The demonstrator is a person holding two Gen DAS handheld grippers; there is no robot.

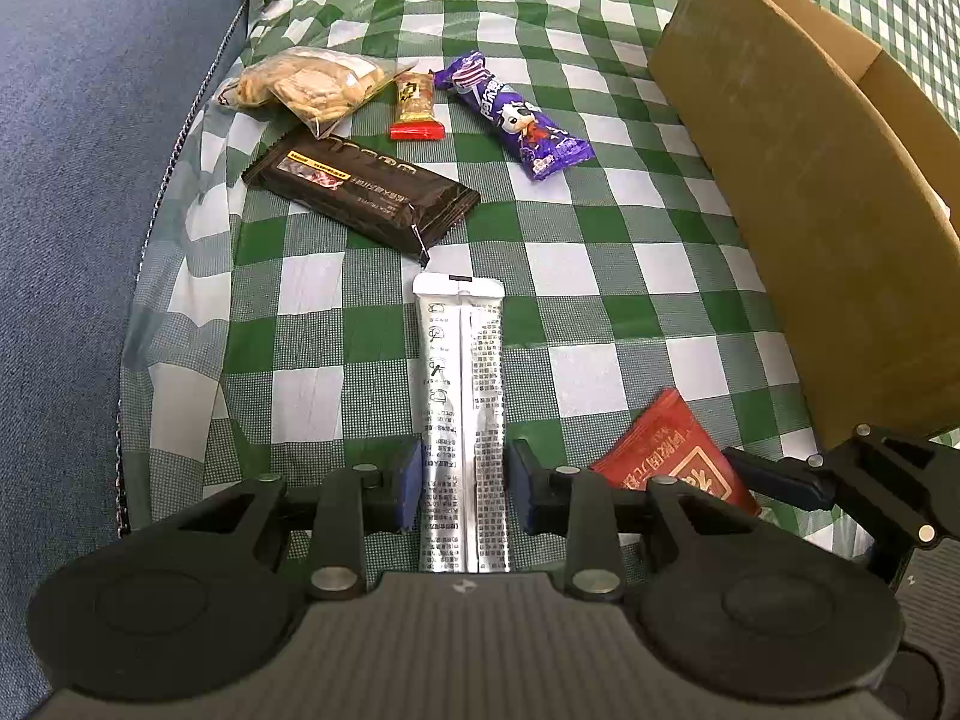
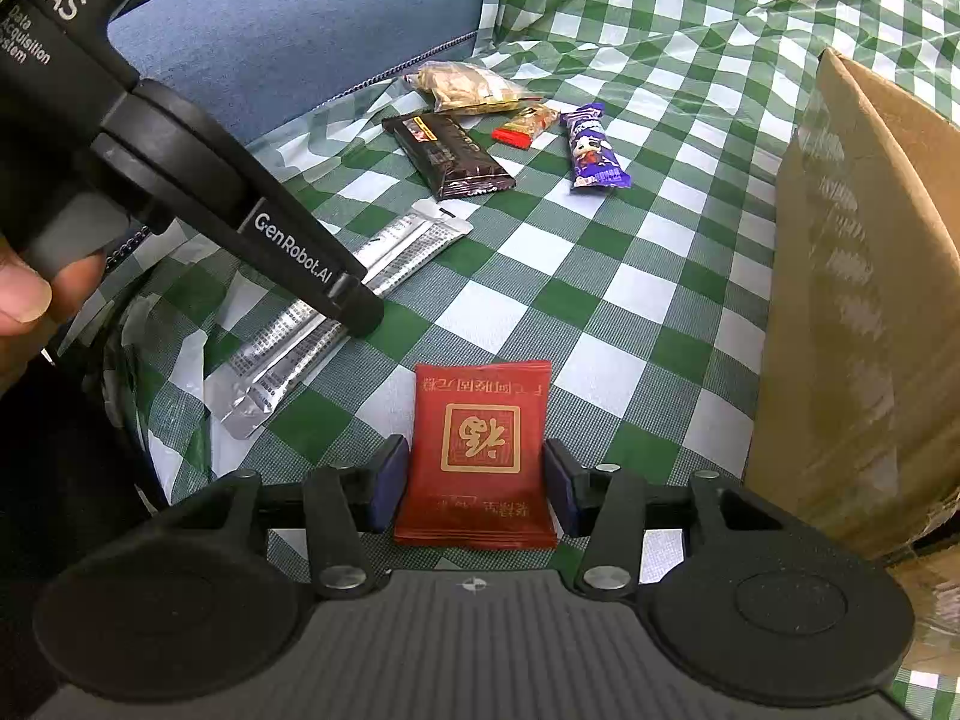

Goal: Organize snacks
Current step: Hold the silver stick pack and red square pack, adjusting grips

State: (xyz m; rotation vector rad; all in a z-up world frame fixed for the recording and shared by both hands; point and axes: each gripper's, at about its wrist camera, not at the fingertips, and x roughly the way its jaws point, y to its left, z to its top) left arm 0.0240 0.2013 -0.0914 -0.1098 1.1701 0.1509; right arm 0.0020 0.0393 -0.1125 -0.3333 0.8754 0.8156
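There are six snacks. One silver packet [image 1: 463, 420] lies between the left jaws. One red packet [image 2: 480, 450] lies between the right jaws. Far ahead of the jaws lie one black bar [image 1: 360, 192], one purple candy [image 1: 516, 117], one small red-ended candy [image 1: 415, 105] and one clear bag of biscuits [image 1: 306, 87]. One cardboard box [image 1: 810, 210] stands to the right.

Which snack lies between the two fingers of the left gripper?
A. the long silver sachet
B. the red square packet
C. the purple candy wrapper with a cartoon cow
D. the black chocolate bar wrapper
A: in the left wrist view, the long silver sachet lies on the checked cloth between the blue pads of the left gripper, whose jaws stand apart on either side of it; the red square packet sits at the right gripper instead.
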